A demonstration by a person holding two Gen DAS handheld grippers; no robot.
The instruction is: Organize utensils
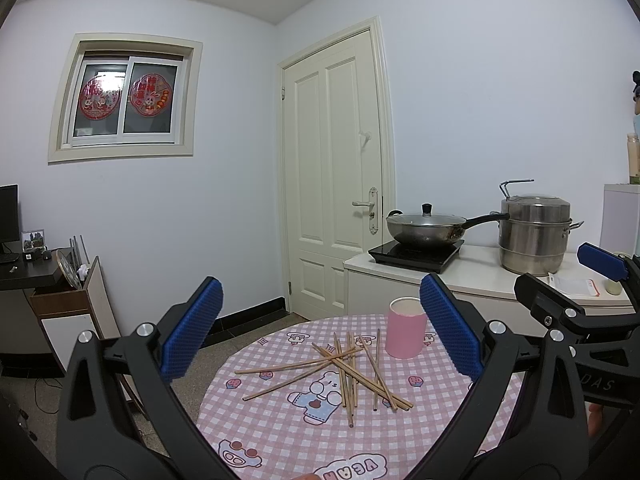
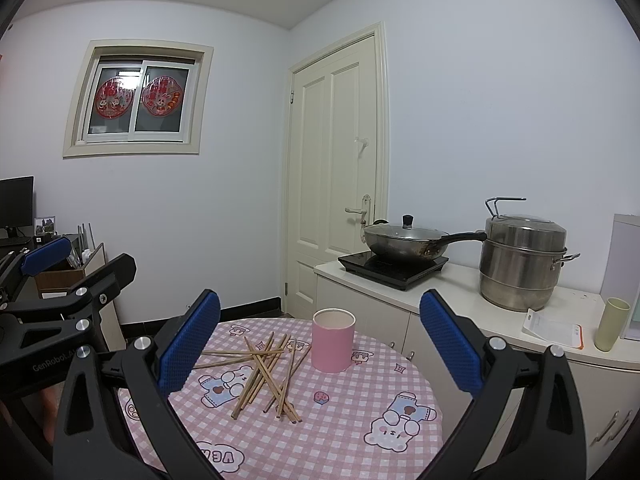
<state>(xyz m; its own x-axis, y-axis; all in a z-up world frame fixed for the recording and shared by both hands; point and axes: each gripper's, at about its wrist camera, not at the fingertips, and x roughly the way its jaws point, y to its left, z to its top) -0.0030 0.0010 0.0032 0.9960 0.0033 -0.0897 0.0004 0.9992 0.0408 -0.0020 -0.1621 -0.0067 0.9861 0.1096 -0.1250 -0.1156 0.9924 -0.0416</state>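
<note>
Both of your grippers hung above the near edge of the round table (image 1: 280, 440), neither touching anything. Your left gripper (image 1: 320, 332) stood with jaws wide, blue pads well apart, nothing between them but air. Your right gripper (image 2: 320, 336) likewise: jaws wide, empty, tipped slightly down toward the tabletop.

The wooden chopsticks (image 1: 348, 372) lay loose in a crossed heap near the middle of the pink checked tablecloth (image 2: 340, 432), some fanning out toward your left, the rest bunched and overlapping. The pink cup (image 1: 405, 328) stood upright just beside the heap, on its far right side, mouth open; none of the sticks reached above its rim.

From the left wrist view, your right gripper's frame showed at the right edge; from the right wrist view, your left gripper showed at the left edge. The two were apart, side by side.

Behind the table: a counter (image 2: 440, 292) carrying a lidded wok (image 2: 404, 240) on a black cooktop (image 2: 392, 268), and a steel steamer pot (image 2: 520, 264).
</note>
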